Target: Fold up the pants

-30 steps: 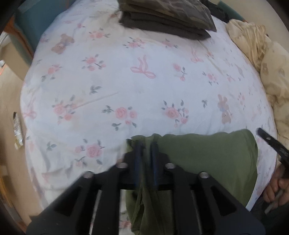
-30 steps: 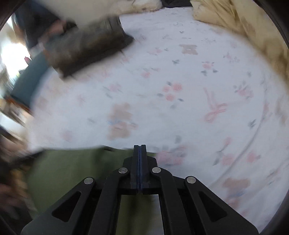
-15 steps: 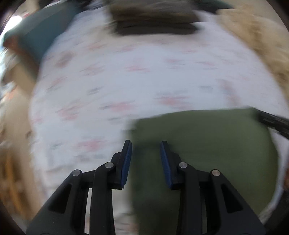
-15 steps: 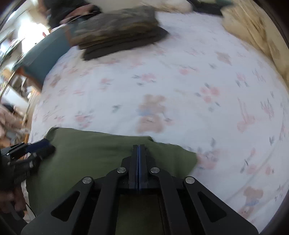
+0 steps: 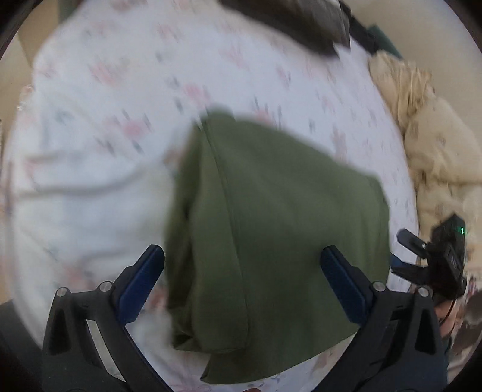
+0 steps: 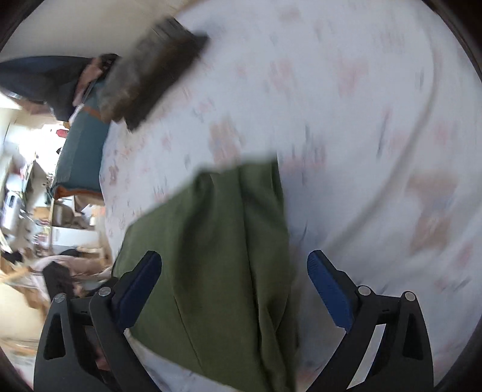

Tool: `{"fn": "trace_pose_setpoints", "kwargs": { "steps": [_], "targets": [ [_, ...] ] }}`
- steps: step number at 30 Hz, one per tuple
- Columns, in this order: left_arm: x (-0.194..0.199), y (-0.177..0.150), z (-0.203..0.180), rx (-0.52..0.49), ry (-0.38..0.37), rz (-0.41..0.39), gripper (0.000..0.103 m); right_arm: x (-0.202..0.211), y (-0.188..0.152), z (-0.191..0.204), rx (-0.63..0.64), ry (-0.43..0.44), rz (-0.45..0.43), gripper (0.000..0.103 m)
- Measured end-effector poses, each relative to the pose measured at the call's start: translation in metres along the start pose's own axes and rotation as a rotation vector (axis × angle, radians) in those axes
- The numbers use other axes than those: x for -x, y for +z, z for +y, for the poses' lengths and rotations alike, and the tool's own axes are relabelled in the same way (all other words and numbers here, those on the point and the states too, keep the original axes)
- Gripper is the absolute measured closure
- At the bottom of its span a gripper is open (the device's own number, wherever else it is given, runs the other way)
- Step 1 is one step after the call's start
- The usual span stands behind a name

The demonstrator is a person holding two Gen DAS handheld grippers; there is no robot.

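The olive green pants [image 5: 271, 217] lie folded into a block on the flowered white bedsheet [image 5: 90, 169]. My left gripper [image 5: 242, 256] hovers over their near part, its jaws opening wide, blue pads [image 5: 141, 280] clear of the cloth. In the right wrist view the same pants [image 6: 217, 250] lie under my right gripper [image 6: 233, 260], whose jaws are opening too, and nothing is pinched between its pads [image 6: 328, 286]. The right gripper [image 5: 403, 253] also shows at the right edge of the left wrist view. Both views are blurred by motion.
A stack of dark folded clothes [image 5: 301, 18] sits at the far side of the bed, also seen in the right wrist view as a dark stack [image 6: 150, 78]. A crumpled cream blanket [image 5: 433, 144] lies along the right. The bed's left edge drops to a cluttered floor [image 6: 39, 211].
Both grippers were shut on the green cloth and now stand wide with the pants lying free on the bed. Both have dropped lower and rolled, so the pants fill more of each view.
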State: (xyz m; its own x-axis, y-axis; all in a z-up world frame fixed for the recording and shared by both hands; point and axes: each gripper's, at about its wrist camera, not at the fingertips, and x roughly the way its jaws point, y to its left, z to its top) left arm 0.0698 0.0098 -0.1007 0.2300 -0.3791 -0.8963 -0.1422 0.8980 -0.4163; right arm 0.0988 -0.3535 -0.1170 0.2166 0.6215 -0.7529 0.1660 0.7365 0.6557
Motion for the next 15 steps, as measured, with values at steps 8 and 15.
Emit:
{"fn": "trace_pose_setpoints", "kwargs": {
  "steps": [8,15],
  "targets": [
    [-0.035,-0.016,-0.019,-0.164,0.137,0.039,0.002,-0.045,-0.017,0.012,0.148,-0.141,0.066,0.011],
    [-0.015,-0.014,-0.041,-0.229,0.032,0.016,0.081,-0.034,-0.022,0.028,0.191,-0.052,0.057,0.084]
  ]
}}
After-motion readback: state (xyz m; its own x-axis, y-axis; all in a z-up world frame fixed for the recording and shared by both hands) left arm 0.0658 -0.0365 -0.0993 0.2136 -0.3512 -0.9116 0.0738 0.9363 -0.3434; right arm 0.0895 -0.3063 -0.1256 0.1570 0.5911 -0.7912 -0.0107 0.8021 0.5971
